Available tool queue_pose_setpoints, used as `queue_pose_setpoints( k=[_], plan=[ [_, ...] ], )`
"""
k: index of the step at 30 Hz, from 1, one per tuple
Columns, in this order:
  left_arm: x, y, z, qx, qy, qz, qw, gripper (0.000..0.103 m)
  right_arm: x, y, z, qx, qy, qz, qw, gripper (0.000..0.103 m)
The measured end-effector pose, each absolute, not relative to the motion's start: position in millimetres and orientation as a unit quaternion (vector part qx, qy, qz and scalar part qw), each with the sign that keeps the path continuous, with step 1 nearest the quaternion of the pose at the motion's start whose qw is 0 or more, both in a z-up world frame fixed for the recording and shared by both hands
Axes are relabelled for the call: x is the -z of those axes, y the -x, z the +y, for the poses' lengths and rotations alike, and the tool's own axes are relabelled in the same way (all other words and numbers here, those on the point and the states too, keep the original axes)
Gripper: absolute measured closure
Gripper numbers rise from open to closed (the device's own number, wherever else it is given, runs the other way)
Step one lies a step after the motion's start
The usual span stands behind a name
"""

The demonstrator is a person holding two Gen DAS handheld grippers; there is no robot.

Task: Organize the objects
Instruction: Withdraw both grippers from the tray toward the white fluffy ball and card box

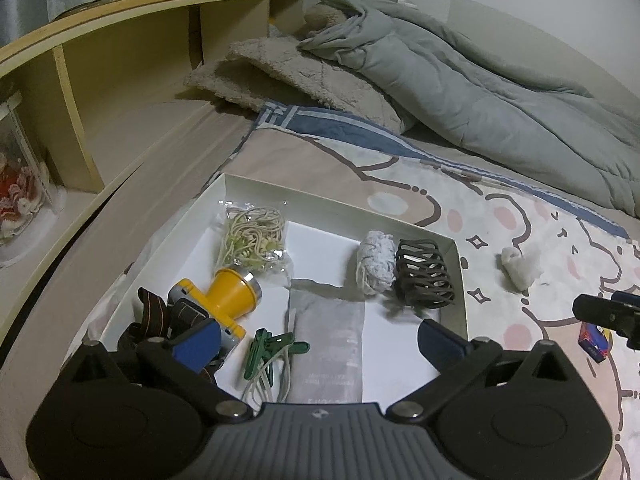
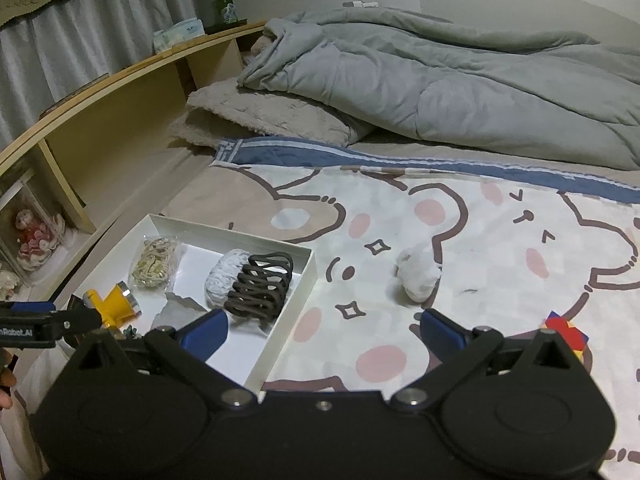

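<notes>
A white shallow box (image 1: 256,186) (image 2: 308,276) lies on the bed. In it are a yellow headlamp (image 1: 230,294) (image 2: 114,306), a bag of cord (image 1: 254,238), a white bundle (image 1: 376,262), a brown hair claw (image 1: 424,274) (image 2: 260,288), green clips (image 1: 268,350) and a grey packet (image 1: 330,344). A white wad (image 1: 518,268) (image 2: 418,274) and a small colourful box (image 1: 596,340) (image 2: 568,330) lie on the blanket outside it. My left gripper (image 1: 320,340) is open over the box. My right gripper (image 2: 324,332) is open over the box's right edge.
A cartoon-print blanket (image 2: 480,216) covers the bed. A grey quilt (image 2: 440,80) and a fluffy pillow (image 2: 264,116) lie at the back. A wooden headboard shelf (image 1: 120,60) runs along the left, with a doll case (image 1: 16,184) in it.
</notes>
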State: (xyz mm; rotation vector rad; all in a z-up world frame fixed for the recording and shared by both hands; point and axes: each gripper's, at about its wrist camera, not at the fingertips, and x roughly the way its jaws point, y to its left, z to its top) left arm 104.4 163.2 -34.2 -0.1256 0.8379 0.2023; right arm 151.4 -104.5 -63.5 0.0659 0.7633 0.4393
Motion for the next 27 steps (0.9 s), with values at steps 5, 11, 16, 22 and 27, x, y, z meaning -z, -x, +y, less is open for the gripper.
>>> queue_pose_setpoints(
  k=[5, 11, 16, 22, 27],
  plan=[
    [33.3, -103.2, 163.5, -0.093, 0.064, 0.401, 0.909, 0.0, 66.5, -152.1, -101.8, -0.211, -0.023, 0.369, 0.905, 0.0],
    [33.9, -104.5, 162.3, -0.089, 0.064, 0.397, 0.911, 0.0, 67.0, -151.7, -99.8, -0.209, -0.018, 0.367, 0.906, 0.0],
    [35.6, -107.3, 158.0, -0.088, 0.058, 0.398, 0.911, 0.0, 67.1, -151.3, -98.7, -0.208, -0.013, 0.365, 0.907, 0.0],
    [37.6, -111.6, 150.7, -0.084, 0.058, 0.396, 0.913, 0.0, 67.0, -151.1, -101.0, -0.201, -0.005, 0.365, 0.909, 0.0],
    [37.9, -117.2, 140.0, -0.074, 0.055, 0.393, 0.915, 0.0, 64.7, -149.4, -110.8, -0.19, 0.0, 0.361, 0.913, 0.0]
  ],
)
